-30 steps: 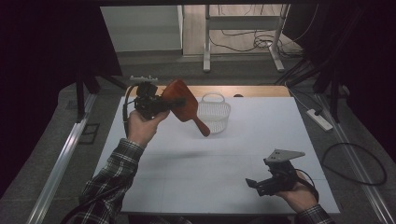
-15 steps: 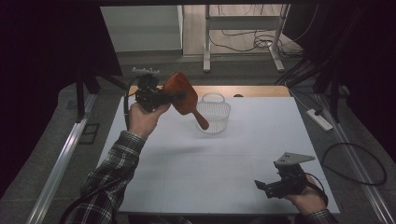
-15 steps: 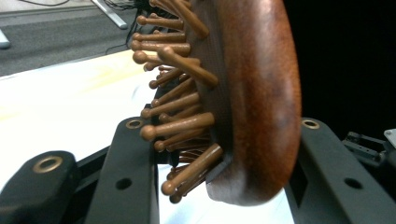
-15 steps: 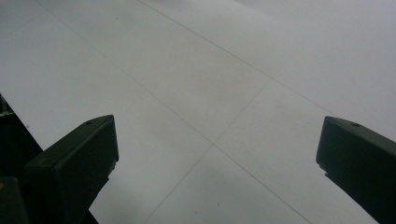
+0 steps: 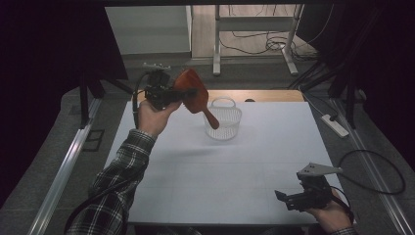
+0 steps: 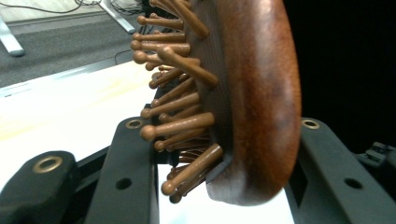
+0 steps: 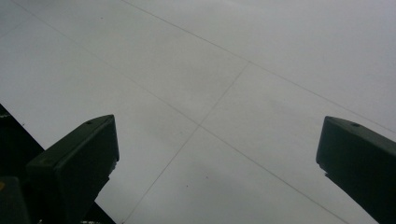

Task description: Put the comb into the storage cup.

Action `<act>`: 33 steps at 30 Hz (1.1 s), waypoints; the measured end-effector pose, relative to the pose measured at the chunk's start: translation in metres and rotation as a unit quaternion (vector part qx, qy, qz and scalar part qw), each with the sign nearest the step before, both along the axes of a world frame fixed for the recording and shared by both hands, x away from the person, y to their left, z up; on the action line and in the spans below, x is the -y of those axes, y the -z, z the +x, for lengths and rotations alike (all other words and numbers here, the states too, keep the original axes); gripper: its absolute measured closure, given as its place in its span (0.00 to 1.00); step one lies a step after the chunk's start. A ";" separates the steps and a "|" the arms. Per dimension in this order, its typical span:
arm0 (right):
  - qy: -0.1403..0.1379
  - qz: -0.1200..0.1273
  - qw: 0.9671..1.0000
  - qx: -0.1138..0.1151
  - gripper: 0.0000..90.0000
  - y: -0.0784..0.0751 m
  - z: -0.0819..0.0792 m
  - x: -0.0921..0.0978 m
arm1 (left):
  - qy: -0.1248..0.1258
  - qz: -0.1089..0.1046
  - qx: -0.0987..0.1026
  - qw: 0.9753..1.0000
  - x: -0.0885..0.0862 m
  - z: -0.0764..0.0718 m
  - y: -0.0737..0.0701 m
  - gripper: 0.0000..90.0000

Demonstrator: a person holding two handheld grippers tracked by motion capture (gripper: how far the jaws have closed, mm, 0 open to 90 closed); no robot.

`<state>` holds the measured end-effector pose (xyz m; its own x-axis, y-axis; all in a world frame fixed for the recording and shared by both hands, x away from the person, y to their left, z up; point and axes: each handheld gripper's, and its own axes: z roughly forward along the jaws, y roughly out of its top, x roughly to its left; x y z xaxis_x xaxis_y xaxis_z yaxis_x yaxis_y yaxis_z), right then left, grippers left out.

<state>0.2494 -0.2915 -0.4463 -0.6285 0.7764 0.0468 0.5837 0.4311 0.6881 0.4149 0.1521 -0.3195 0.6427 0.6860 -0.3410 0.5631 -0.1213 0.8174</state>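
My left gripper (image 5: 182, 93) is raised over the table's far left and is shut on the head of a brown wooden hairbrush (image 5: 195, 94). The brush handle slants down to the right, toward a small white mesh basket (image 5: 223, 120). In the left gripper view the brush (image 6: 243, 93) sits between the two black jaws, its wooden pins pointing left. My right gripper (image 5: 283, 197) rests low near the front right edge of the table, open, with nothing between its jaws. The right gripper view shows its jaws wide apart (image 7: 217, 158) over the bare white tabletop.
The white table (image 5: 215, 166) has faint seam lines. A wooden strip (image 5: 274, 95) runs along its far edge. Beyond it are metal table legs and cables on the floor. A power strip (image 5: 334, 125) lies on the floor at the right.
My left gripper has lifted the hairbrush a little higher and toward the far edge. The right gripper has drifted toward the front right corner of the table.
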 end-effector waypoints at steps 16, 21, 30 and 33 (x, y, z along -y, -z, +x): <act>0.031 0.004 0.999 -0.009 0.00 -0.003 -0.009 0.008 | -0.010 0.006 0.003 1.000 0.010 0.016 -0.001 0.67; 0.032 0.002 0.999 -0.009 0.00 -0.003 -0.009 0.008 | -0.012 0.011 0.002 1.000 0.015 0.023 0.000 0.67; 0.031 -0.002 0.999 -0.008 0.00 -0.002 -0.010 0.007 | -0.022 0.018 -0.004 1.000 0.025 0.035 0.007 0.67; 0.030 -0.003 1.000 -0.007 0.00 -0.002 -0.010 0.007 | -0.027 0.017 -0.008 0.999 0.026 0.039 0.012 0.67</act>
